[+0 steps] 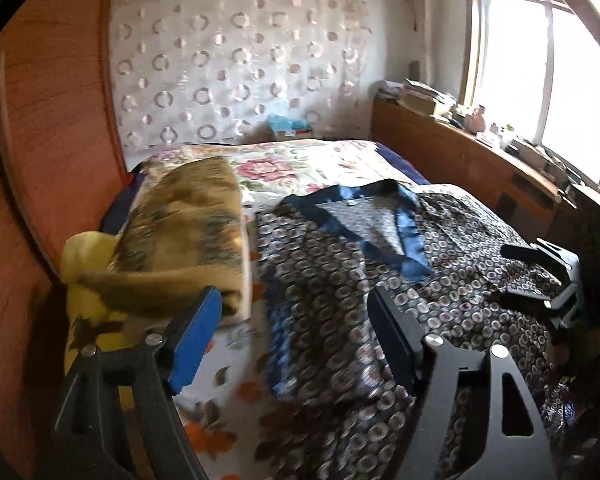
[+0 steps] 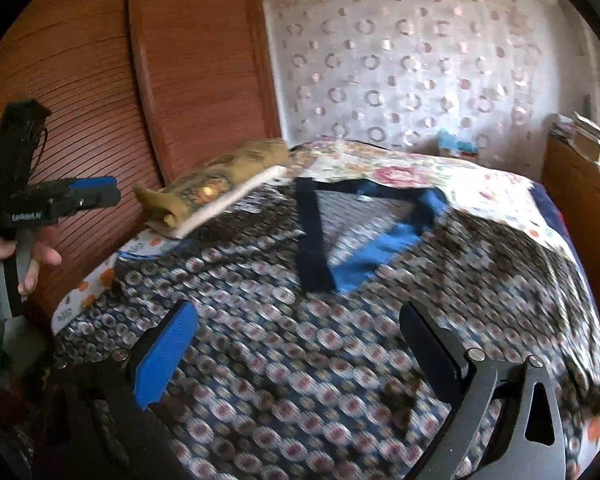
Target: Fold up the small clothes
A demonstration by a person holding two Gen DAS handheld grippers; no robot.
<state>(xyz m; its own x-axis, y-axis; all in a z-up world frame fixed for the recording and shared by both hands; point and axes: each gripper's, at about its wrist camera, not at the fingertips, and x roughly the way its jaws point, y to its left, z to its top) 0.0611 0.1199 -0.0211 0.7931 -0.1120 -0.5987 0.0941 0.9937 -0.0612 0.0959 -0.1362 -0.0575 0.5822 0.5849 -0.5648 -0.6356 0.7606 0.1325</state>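
A dark patterned garment (image 1: pixel 340 280) with a blue satin collar (image 1: pixel 384 224) lies spread flat on the bed; it also shows in the right wrist view (image 2: pixel 320 340) with its collar (image 2: pixel 364 232). My left gripper (image 1: pixel 292 340) is open and empty, hovering over the garment's left edge. It also shows from the side at the left of the right wrist view (image 2: pixel 100 194), held in a hand. My right gripper (image 2: pixel 300 356) is open and empty above the garment's lower part. It shows at the right edge of the left wrist view (image 1: pixel 536 276).
A folded tan and brown cloth stack (image 1: pixel 188 236) lies on the bed's left side, by the red wooden headboard (image 1: pixel 60 140); the stack shows too in the right wrist view (image 2: pixel 220 188). A floral bedsheet (image 1: pixel 300 168) covers the bed. A cluttered wooden shelf (image 1: pixel 480 148) runs under the window.
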